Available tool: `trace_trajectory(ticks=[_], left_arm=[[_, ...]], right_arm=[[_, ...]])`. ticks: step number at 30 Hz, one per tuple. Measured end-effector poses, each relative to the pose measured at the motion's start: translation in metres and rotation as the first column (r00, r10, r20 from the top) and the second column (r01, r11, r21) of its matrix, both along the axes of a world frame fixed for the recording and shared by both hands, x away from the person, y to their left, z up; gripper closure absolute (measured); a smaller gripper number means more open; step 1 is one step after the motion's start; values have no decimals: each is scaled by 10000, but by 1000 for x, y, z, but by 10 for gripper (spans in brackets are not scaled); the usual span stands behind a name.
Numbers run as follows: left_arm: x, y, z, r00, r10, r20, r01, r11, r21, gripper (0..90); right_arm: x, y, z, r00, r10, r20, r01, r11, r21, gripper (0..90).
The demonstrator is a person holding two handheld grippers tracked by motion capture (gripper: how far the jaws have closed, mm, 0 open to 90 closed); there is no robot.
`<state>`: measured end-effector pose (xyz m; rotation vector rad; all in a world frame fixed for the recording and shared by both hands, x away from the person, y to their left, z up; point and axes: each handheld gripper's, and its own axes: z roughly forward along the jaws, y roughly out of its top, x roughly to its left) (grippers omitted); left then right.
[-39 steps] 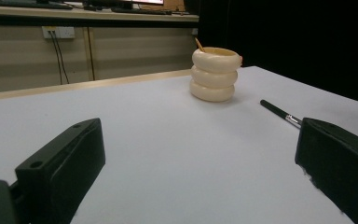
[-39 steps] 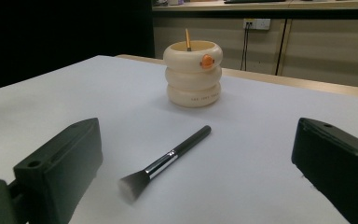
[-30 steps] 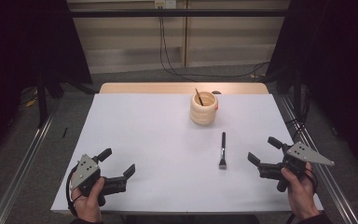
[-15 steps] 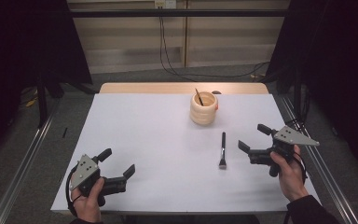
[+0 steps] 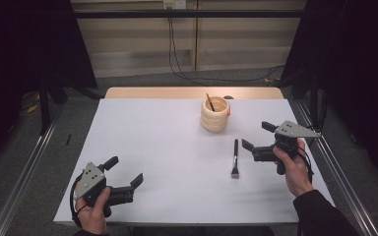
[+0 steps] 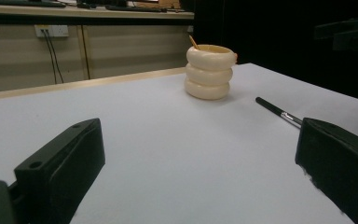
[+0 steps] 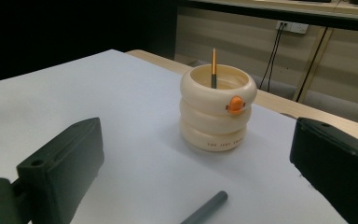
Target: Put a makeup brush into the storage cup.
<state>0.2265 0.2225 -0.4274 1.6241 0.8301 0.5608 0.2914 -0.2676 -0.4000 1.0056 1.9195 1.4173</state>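
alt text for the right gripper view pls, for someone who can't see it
A cream holder shaped like three stacked rings stands on a white table, with an orange button-like knob on its top ring and an orange-tipped stick upright inside. The right gripper, jaws open, frames it from below. The grey end of a brush handle lies on the table between them.

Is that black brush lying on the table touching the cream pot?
Apart. In the high view the brush lies flat with bare white table between its near tip and the pot.
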Motion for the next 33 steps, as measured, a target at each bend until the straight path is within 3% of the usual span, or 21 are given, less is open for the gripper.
trace_trajectory(ticks=[8,11,16,21,24,26,28,30,33], left_arm=[[0,-1,0,9999,-115,-20,115,9999,25,13],[1,0,0,9999,-122,-39,122,9999,-4,14],[0,-1,0,9999,-149,-29,149,9999,82,14],[1,-2,0,9998,-184,-44,184,9998,48,14],[1,-2,0,9997,-244,-52,244,9997,37,14],[1,-2,0,9997,-252,-53,252,9997,37,15],[2,-2,-1,9997,-237,-50,238,9997,53,14],[2,-2,-1,9997,-241,-56,241,9997,35,13],[2,-2,-1,9997,-236,-75,236,9997,41,13]], right_arm=[[16,11,6,10000,61,70,-60,9999,-92,22],[20,14,3,9999,66,-148,-69,9997,-214,24],[26,17,0,9956,-95,-931,46,9986,-531,67],[33,16,-3,9823,-62,-1873,-90,9968,-798,113],[38,17,-5,9687,-133,-2480,-107,9954,-954,121],[43,18,-9,9495,-56,-3139,-292,9939,-1060,124],[44,20,-12,9382,-131,-3459,-333,9912,-1279,134],[46,20,-14,9234,-21,-3839,-469,9919,-1183,137],[50,23,-16,8912,-81,-4535,-640,9876,-1434,149]])
